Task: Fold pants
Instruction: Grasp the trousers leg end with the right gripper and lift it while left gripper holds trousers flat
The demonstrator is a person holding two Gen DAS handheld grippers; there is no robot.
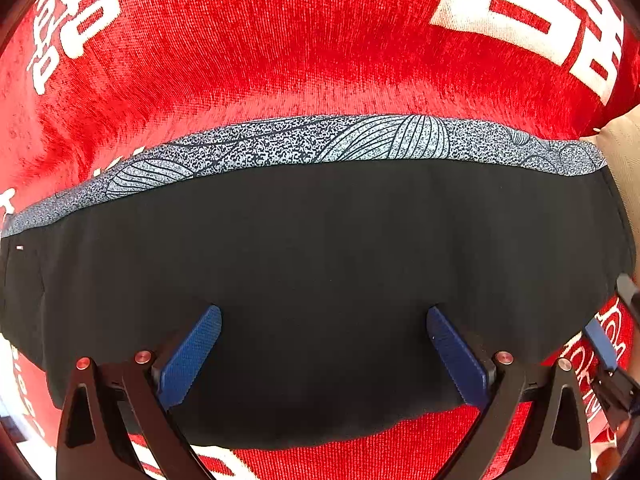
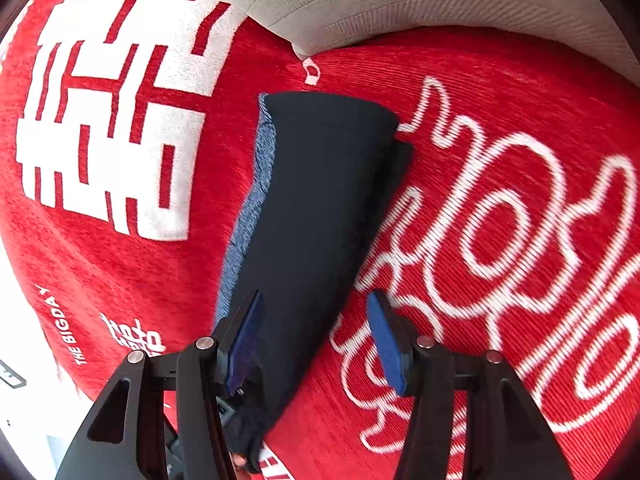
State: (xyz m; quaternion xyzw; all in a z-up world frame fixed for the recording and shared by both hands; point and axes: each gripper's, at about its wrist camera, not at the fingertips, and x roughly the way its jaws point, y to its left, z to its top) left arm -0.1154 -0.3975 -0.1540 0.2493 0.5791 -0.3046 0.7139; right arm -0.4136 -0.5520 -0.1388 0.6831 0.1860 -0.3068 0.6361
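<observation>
The pants (image 1: pixel 320 280) are black with a grey patterned band (image 1: pixel 360 140) along the far edge. They lie folded into a flat oblong on a red blanket (image 1: pixel 260 40). My left gripper (image 1: pixel 324 356) is open just above the black cloth and holds nothing. In the right wrist view the folded pants (image 2: pixel 316 208) run away from me as a long narrow stack with a blue-grey layer on the left side. My right gripper (image 2: pixel 316 340) is open over the near end of the stack, its fingers either side of the right edge.
The red blanket (image 2: pixel 520 120) has large white lettering and covers the whole work surface. A beige cushion (image 2: pixel 400 0) lies at the far edge. The other gripper's blue pad (image 1: pixel 600 344) shows at the right edge of the left wrist view.
</observation>
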